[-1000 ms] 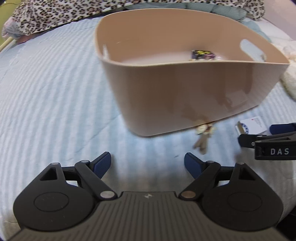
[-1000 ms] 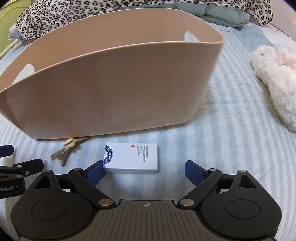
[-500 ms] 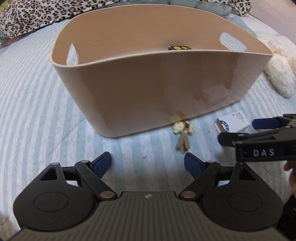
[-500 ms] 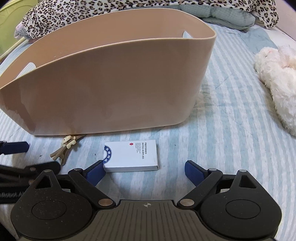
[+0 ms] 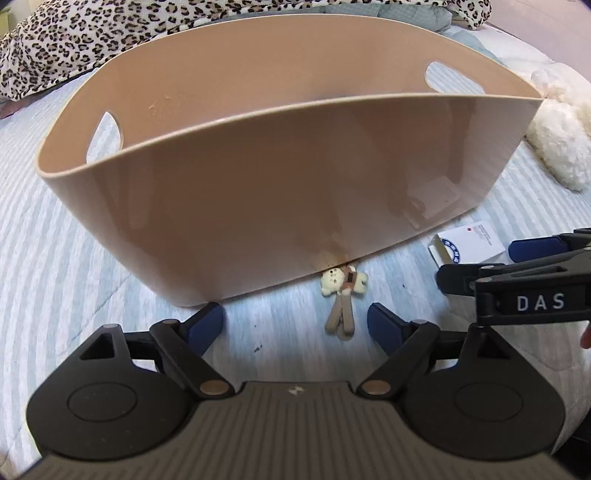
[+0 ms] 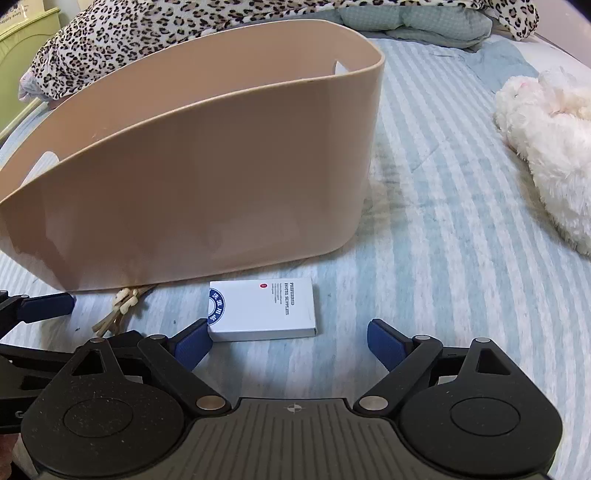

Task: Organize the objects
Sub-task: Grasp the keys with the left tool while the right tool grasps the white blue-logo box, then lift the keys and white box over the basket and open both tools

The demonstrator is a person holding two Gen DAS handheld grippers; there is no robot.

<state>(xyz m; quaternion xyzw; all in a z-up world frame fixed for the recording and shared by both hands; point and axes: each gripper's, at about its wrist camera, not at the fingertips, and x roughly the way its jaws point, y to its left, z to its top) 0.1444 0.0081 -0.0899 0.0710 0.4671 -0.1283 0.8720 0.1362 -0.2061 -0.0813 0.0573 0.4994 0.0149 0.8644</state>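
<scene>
A tan plastic basket (image 5: 258,206) with handle cut-outs stands on the striped bed; it also shows in the right wrist view (image 6: 192,177). A small bear hair clip (image 5: 341,295) lies at the basket's near foot, also visible in the right wrist view (image 6: 120,312). A white card box (image 6: 262,310) lies to its right, seen in the left wrist view (image 5: 467,243) too. My left gripper (image 5: 295,325) is open and empty, with the clip between its fingers. My right gripper (image 6: 288,339) is open and empty, just short of the box.
A white plush toy (image 6: 546,147) lies on the bed to the right, also in the left wrist view (image 5: 557,144). A leopard-print blanket (image 6: 155,29) and grey-green bedding (image 6: 413,18) lie behind the basket. The light blue striped bedspread (image 6: 443,258) runs under everything.
My left gripper has dropped lower and moved closer to the hair clip, so the basket's inside is hidden now. My right gripper has edged slightly nearer to the box.
</scene>
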